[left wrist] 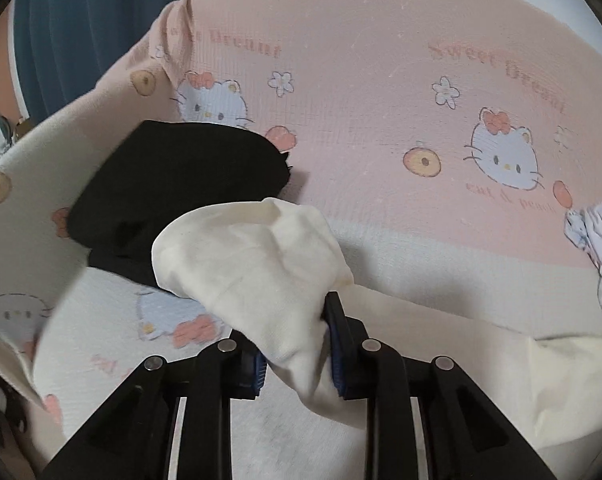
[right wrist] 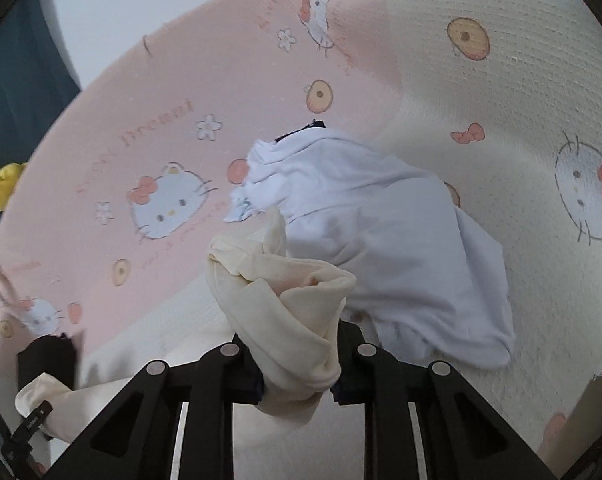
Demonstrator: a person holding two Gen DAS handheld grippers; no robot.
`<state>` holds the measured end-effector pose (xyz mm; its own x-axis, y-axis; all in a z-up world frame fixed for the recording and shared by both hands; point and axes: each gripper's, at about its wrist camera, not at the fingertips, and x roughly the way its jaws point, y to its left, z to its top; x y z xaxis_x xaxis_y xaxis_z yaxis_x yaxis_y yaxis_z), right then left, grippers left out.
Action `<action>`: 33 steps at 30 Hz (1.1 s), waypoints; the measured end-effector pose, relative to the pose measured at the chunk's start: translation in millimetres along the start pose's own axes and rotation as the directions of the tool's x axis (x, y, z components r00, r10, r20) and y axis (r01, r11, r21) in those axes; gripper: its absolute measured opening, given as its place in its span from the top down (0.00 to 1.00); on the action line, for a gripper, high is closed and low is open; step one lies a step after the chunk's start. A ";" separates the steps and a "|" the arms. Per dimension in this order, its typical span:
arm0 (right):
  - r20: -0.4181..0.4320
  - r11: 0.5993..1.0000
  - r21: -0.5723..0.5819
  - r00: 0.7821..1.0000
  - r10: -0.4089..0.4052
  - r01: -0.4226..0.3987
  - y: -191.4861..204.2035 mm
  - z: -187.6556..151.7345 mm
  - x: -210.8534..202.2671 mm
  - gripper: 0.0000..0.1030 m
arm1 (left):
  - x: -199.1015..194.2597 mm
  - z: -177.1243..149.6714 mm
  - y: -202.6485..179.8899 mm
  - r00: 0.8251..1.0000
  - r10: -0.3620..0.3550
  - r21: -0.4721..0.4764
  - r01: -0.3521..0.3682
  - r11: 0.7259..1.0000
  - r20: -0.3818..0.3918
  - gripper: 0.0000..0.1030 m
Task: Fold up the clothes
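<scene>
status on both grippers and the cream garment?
Left gripper shut on cream garment. Right gripper shut on the same garment, bunched. White garment lies just beyond; black garment off to the side.

Cream garment [left wrist: 257, 256]; black garment [left wrist: 173, 184]; white garment [right wrist: 381, 220]; bedsheet [left wrist: 381, 80] pink/cream w/ cartoon cats, flowers.

Both grippers were black plastic. The left gripper [left wrist: 297, 354] had blue ribbed pads and round silver pivot pins. The right gripper [right wrist: 297, 364] showed the same silver pins.
</scene>
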<state>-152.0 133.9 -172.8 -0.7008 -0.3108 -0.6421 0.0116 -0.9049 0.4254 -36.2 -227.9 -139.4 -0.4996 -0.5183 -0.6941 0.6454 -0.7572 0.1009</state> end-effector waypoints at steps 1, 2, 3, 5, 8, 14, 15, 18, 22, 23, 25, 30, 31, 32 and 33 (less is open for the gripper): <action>-0.007 1.000 -0.007 1.000 0.031 -0.031 -0.6 -1.9 -1.1 0.80 | -9.1 -5.8 8.9 1.000 -0.003 0.001 0.003 1.000 0.001 0.78; -0.014 0.998 -0.013 0.998 0.062 -0.062 -0.6 -4.5 -3.4 0.80 | -14.5 -7.9 16.5 1.000 -0.003 -0.004 0.003 1.000 0.001 0.78; -0.028 0.995 -0.016 0.995 0.095 -0.095 3.2 -10.4 -12.5 0.80 | -19.9 -9.9 24.1 1.000 -0.002 -0.010 0.002 1.000 0.000 0.78; -0.039 0.985 -0.058 0.986 0.159 -0.161 11.8 -17.0 -21.6 0.80 | -32.3 -16.4 45.1 1.000 -0.004 -0.032 0.004 0.999 -0.005 0.78; -0.051 0.966 -0.119 0.974 0.223 -0.227 28.7 -28.1 -36.8 0.80 | -51.3 -26.8 83.1 1.000 -0.008 -0.070 0.007 0.998 -0.005 0.78; -0.118 0.944 -0.023 0.939 0.323 -0.328 33.3 -50.8 -38.0 0.80 | -73.8 -50.8 150.2 0.998 -0.052 -0.112 0.056 0.992 0.044 0.78; -0.148 0.949 -0.006 0.939 0.311 -0.315 29.6 -56.2 -29.8 0.80 | -64.4 -56.9 157.9 0.997 -0.072 -0.141 0.073 0.987 0.012 0.78; -0.242 0.961 0.045 0.931 0.274 -0.271 18.1 -72.4 -5.3 0.77 | -29.5 -79.9 182.2 0.984 -0.136 -0.263 0.102 0.959 -0.113 0.78; -0.359 0.912 0.336 0.862 0.357 -0.237 -33.2 -92.9 28.5 0.73 | 1.8 -112.5 211.4 0.955 -0.236 -0.465 0.129 0.876 -0.180 0.73; -0.351 0.870 0.426 0.842 0.410 -0.246 -45.8 -94.2 30.7 0.73 | 1.1 -111.0 210.6 0.955 -0.235 -0.450 0.131 0.883 -0.183 0.73; -0.341 0.770 0.585 0.786 0.516 -0.252 -68.5 -98.4 36.4 0.70 | 1.9 -103.6 209.2 0.951 -0.236 -0.417 0.135 0.899 -0.199 0.73; -0.379 0.786 0.573 0.774 0.507 -0.234 -73.9 -99.0 28.3 0.69 | 2.9 -106.5 233.3 0.905 -0.361 -0.619 0.153 0.771 -0.226 0.69; -0.390 0.806 0.544 0.781 0.488 -0.232 -71.7 -98.0 24.5 0.66 | -3.5 -109.4 234.6 0.897 -0.387 -0.649 0.164 0.743 -0.215 0.64; -0.394 0.816 0.531 0.786 0.477 -0.229 -71.6 -96.5 20.7 0.63 | -9.8 -112.1 235.9 0.888 -0.411 -0.678 0.175 0.714 -0.203 0.55; -0.397 0.825 0.518 0.790 0.467 -0.226 -71.5 -95.0 17.0 0.56 | -15.5 -111.3 239.5 0.885 -0.430 -0.707 0.187 0.682 -0.181 0.50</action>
<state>-97.0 165.7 -274.7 -0.2650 -0.7833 -0.5623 -0.2017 -0.5252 0.8267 190.4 -357.0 -183.8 -0.6149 -0.0612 -0.7862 0.7551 -0.3329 -0.5647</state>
